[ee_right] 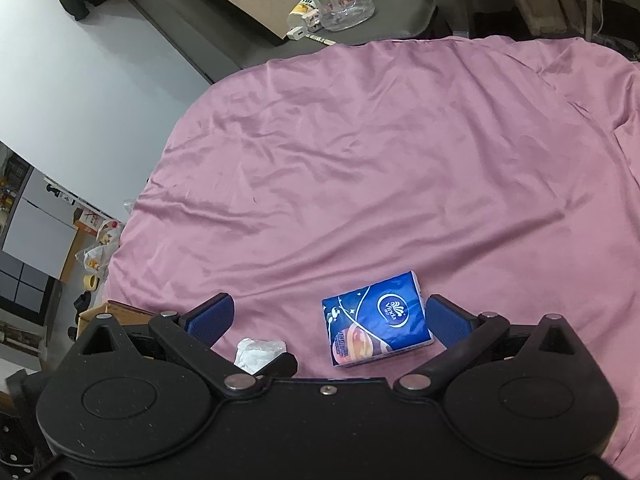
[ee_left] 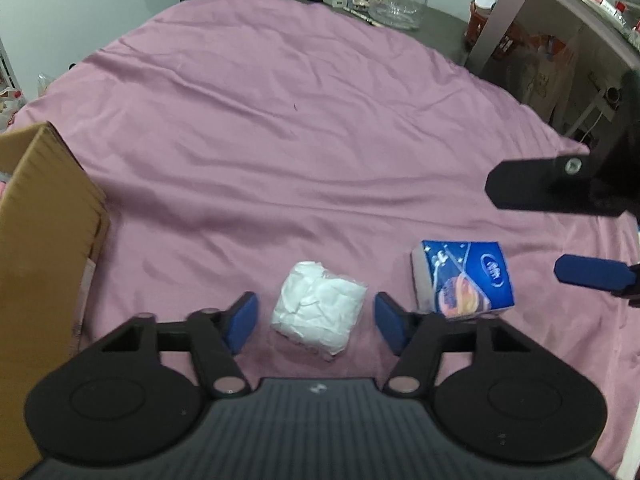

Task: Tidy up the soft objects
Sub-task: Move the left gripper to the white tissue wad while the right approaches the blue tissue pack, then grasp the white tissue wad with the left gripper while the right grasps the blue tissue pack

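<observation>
- Left tool (ee_left: 316, 322) hangs low over the pink sheet (ee_left: 300, 140), fingers spread wide apart, the white tissue wad (ee_left: 318, 316) sitting right between them, not yet touched.
- Right tool (ee_right: 328, 322) is wide apart too, straddling the blue tissue pack (ee_right: 376, 318); its right pad looks just beside the pack's edge.
- Cardboard box (ee_left: 44, 216) waits at the left, near the wad, probably the drop spot.
- Risk here: that wad is loose and crumpled, so a shallow pinch could catch only the outer wrap and let it sag free.
- Risk on the right: the pack lies skewed to the fingers, so closing may spin or slide it on the slick sheet.
- Both tools work close together; a hurried swing toward the box could knock them.
</observation>
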Demonstrator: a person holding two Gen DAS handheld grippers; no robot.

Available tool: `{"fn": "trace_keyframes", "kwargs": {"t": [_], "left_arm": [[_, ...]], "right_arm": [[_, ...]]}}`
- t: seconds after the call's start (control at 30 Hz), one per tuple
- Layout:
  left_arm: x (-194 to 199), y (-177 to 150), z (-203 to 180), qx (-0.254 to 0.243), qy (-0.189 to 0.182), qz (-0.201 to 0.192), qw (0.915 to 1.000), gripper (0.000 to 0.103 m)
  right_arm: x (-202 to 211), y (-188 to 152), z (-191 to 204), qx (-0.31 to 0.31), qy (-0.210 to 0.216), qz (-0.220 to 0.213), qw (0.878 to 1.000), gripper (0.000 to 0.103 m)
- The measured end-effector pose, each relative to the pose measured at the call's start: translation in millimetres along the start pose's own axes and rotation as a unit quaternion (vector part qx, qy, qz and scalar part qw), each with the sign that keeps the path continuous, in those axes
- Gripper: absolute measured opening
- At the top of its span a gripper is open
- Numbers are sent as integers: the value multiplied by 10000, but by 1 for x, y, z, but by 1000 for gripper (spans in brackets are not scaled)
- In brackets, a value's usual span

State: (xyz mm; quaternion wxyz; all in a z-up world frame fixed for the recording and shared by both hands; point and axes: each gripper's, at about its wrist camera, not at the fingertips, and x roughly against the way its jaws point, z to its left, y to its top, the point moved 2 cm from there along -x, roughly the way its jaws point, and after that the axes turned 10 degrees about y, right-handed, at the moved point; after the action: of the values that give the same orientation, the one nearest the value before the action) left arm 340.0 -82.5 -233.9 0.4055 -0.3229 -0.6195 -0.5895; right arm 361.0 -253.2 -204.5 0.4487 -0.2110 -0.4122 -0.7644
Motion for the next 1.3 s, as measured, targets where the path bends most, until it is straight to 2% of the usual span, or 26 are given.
{"fn": "trace_keyframes", "kwargs": {"t": [0.43, 0.77, 0.9, 0.97, 1.03, 1.17, 1.2, 1.3], "left_arm": [[3, 5, 17, 242, -89, -86, 9996, 48], [31, 13, 42, 416, -71, -345, 9985, 48], [46, 13, 52, 491, -59, -484, 9976, 48], [56, 13, 58, 531, -40, -564, 9970, 48], [65, 12, 62, 560, -37, -639, 9964, 48], [83, 9, 73, 597, -1, -781, 9952, 48], [87, 8, 76, 616, 13, -812, 9948, 48], [98, 4, 84, 687, 64, -877, 9938, 48]], "right_arm": [[-29, -4, 3, 195, -218, 269, 9992, 100], [-56, -16, 6, 547, -878, 543, 9932, 92], [-56, -19, 8, 783, -1233, 494, 9880, 75], [-53, -20, 7, 852, -1364, 447, 9860, 61], [-50, -20, 5, 877, -1354, 403, 9861, 58], [-39, -23, 10, 952, -1255, 318, 9870, 36], [-37, -24, 12, 961, -1223, 314, 9873, 33], [-33, -27, 13, 992, -1201, 319, 9873, 32]]}}
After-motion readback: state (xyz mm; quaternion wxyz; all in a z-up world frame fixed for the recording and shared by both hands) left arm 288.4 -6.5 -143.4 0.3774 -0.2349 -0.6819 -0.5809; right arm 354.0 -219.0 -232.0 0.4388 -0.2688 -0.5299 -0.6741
